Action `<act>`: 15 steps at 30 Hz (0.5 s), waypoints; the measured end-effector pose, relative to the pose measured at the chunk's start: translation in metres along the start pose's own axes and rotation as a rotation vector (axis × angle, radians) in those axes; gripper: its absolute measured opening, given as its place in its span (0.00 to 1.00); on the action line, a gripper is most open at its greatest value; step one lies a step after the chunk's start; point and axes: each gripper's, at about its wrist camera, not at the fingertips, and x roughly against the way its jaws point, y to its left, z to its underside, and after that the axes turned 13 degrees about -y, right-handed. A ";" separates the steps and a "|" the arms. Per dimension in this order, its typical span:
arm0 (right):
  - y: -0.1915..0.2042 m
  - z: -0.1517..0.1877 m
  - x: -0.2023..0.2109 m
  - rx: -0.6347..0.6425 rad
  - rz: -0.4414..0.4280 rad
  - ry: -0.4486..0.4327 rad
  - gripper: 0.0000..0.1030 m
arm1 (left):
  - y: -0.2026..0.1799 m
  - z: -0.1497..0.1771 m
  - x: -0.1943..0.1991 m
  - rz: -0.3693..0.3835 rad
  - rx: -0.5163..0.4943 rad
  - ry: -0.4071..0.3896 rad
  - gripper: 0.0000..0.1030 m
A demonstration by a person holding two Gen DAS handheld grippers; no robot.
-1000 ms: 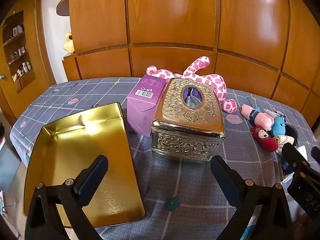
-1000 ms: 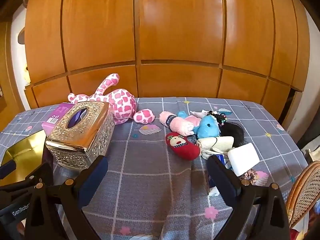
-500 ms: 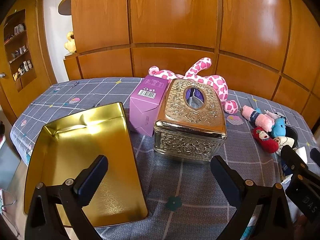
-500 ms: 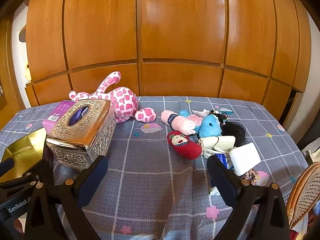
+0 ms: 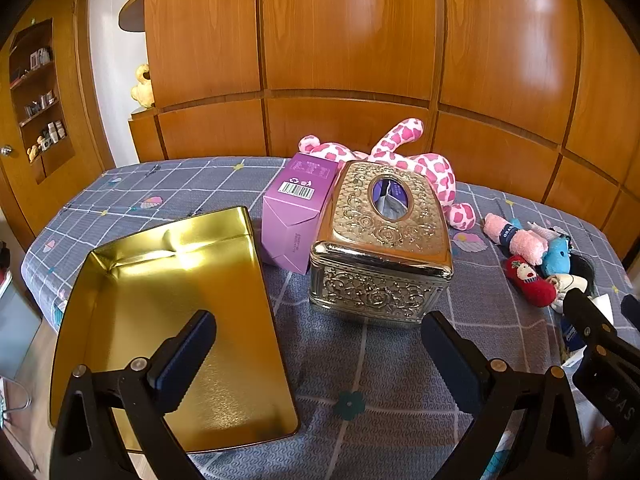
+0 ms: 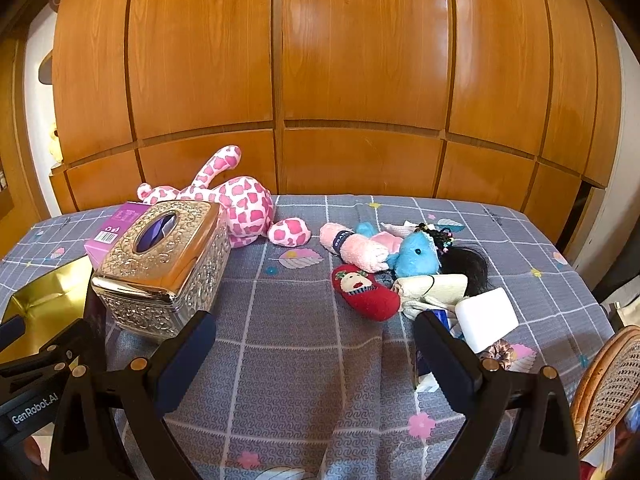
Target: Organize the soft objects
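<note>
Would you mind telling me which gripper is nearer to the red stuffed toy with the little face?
Right. The right gripper, open, faces the red stuffed toy, which lies just ahead near its right finger. The left gripper, also open, sits by the gold metal tray, farther left.

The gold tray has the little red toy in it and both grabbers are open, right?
Not quite. The gold tray has nothing in it; the left wrist view shows its bare shiny bottom. The little red toy lies on the tablecloth beside the other soft toys, as the right wrist view shows. The left gripper and right gripper are both open.
</note>
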 end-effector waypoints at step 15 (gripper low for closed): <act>-0.009 -0.002 0.000 -0.001 0.018 -0.012 0.98 | -0.005 0.000 0.001 0.006 -0.012 0.000 1.00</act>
